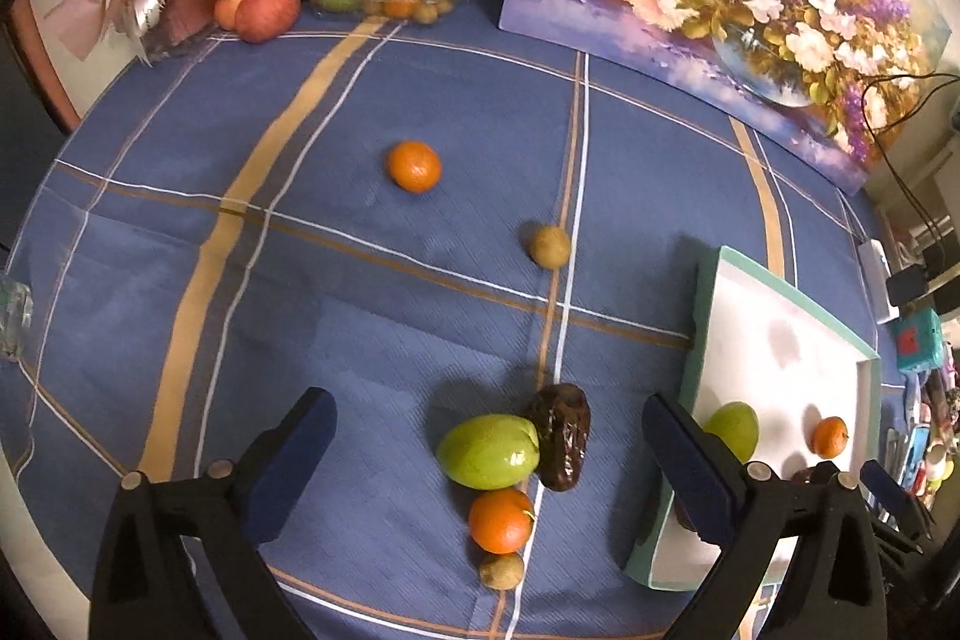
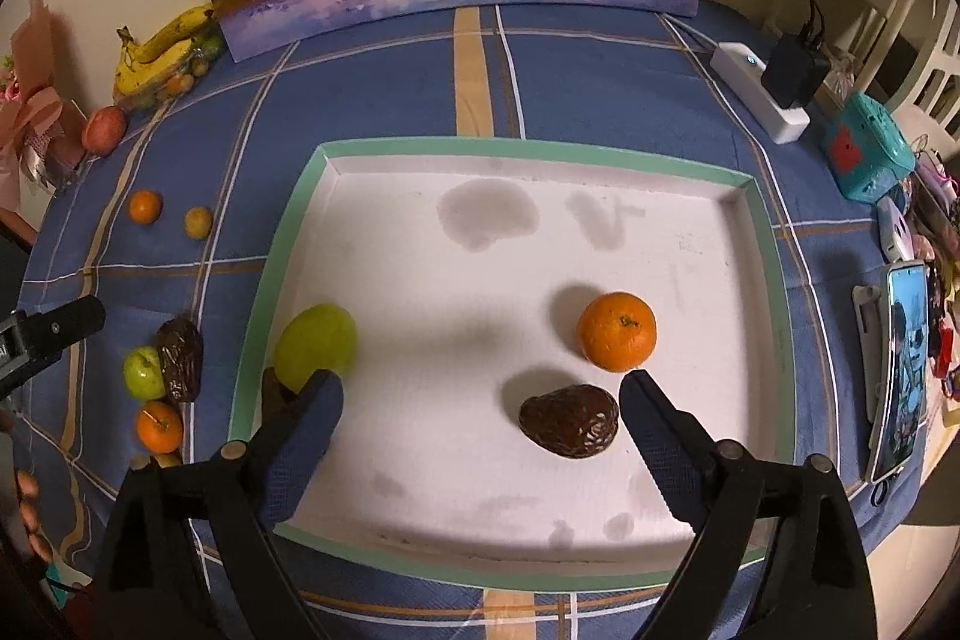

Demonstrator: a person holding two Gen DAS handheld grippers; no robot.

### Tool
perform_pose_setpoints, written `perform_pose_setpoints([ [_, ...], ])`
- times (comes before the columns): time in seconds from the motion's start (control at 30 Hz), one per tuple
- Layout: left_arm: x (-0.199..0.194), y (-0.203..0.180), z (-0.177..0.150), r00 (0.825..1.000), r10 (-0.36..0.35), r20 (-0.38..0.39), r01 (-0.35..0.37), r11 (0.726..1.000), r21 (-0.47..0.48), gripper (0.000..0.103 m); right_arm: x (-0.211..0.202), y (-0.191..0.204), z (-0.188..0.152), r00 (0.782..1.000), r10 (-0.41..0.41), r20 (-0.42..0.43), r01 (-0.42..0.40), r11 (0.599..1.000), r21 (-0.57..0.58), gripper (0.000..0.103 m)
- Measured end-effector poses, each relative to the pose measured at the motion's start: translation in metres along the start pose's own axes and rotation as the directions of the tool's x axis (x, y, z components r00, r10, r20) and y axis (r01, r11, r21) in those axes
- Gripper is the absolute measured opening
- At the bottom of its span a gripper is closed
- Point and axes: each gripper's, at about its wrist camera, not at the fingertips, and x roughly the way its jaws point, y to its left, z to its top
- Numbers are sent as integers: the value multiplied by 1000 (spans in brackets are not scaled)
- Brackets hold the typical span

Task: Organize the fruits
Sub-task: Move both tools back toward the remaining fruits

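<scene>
The white tray (image 2: 757, 244) already held a green fruit, a mandarin (image 2: 617, 331) and a dark date (image 2: 569, 421). Beside the tray lay the loose cluster; the green fruit (image 1: 487, 451) looked best taken first, squarely. Both the left tongs (image 1: 486, 436) and the right tongs (image 2: 480, 409) stood wide open, gripping nothing.

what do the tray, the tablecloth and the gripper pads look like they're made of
Tray: probably foam or coated card. Its white floor is matt and carries grey stains, and a green band edges the rim.
Tablecloth: woven fabric, matt blue with tan and white stripes. Fold creases and a fine weave show.
Gripper pads: likely rubber or soft plastic, dark blue and textured, fixed on glossy black plastic arms.
</scene>
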Motion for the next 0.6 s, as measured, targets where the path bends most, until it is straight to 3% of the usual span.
perform_pose_setpoints([
  [0.17,-1,3,3,999,37,1,-37,999,-1,103,-5,4,5,998,57,34,-58,998,22,94],
  [0.37,-11,10,6,999,31,44,-29,999,-32,103,-17,13,12,984,135,116,-139,990,34,94],
  [0.6,-13,18,8,997,42,60,-39,998,-47,103,-15,27,13,967,215,140,-218,976,6,94],
])
